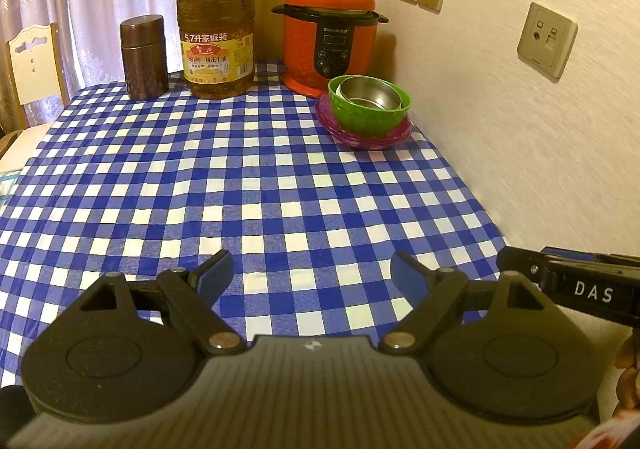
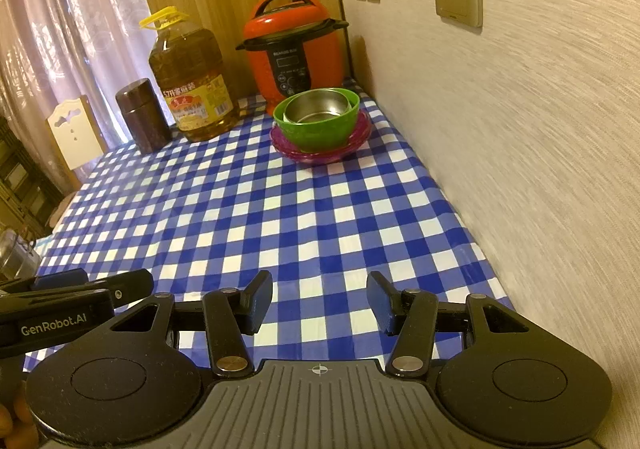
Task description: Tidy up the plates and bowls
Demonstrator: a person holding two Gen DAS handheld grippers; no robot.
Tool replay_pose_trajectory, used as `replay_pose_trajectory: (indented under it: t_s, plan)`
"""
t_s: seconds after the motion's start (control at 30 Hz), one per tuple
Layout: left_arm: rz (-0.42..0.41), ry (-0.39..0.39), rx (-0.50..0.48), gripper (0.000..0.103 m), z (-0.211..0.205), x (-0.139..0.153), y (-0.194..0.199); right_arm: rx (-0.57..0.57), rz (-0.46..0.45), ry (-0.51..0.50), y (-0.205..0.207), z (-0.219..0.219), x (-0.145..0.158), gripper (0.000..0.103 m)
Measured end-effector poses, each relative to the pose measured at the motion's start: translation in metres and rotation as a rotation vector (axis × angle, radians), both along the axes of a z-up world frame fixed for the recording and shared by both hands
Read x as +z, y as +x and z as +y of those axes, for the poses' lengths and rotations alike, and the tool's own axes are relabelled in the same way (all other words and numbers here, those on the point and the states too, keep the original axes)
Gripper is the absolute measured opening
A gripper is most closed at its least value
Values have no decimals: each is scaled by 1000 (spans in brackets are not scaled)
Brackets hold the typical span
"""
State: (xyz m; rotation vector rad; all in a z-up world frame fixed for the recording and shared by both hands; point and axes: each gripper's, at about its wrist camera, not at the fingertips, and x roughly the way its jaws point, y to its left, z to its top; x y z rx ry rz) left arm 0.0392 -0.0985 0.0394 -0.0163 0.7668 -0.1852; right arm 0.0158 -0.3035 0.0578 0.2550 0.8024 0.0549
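A steel bowl point(image 1: 373, 93) point(image 2: 318, 108) sits nested in a green bowl point(image 1: 370, 117) point(image 2: 320, 131), with a sliver of something white between them. The green bowl stands on stacked purple plates point(image 1: 360, 137) point(image 2: 320, 153) at the far right of the checked table, by the wall. My left gripper point(image 1: 312, 273) hangs open over the near cloth, nothing between its fingers. My right gripper point(image 2: 320, 301) is open too and holds nothing. Both are far short of the stack. Each gripper shows at the edge of the other's view.
A red pressure cooker point(image 1: 330, 33) point(image 2: 294, 49) stands right behind the stack. Left of it are a big oil bottle point(image 1: 216, 29) point(image 2: 190, 77) and a brown canister point(image 1: 143, 57) point(image 2: 142, 115). The wall with sockets point(image 1: 546, 39) runs along the table's right edge. A chair point(image 1: 34, 63) stands far left.
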Motion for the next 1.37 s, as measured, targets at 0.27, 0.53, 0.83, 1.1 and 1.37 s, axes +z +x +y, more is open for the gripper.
replay_pose_trajectory:
  t_s: [0.27, 0.53, 0.83, 1.1, 1.37]
  plan:
    - [-2, 1, 1, 84, 0, 0, 0, 1, 0, -1, 0, 0, -1, 52]
    - [-1, -1, 3, 84, 0, 0, 0, 1, 0, -2, 0, 1, -1, 52]
    - [-2, -1, 1, 84, 0, 0, 0, 2, 1, -1, 0, 1, -2, 52]
    - [-3, -4, 1, 84, 2, 0, 0, 1, 1, -1, 0, 2, -2, 53]
    - [-14, -32, 0, 84, -5, 3, 2, 3, -1, -1, 0, 2, -2, 52]
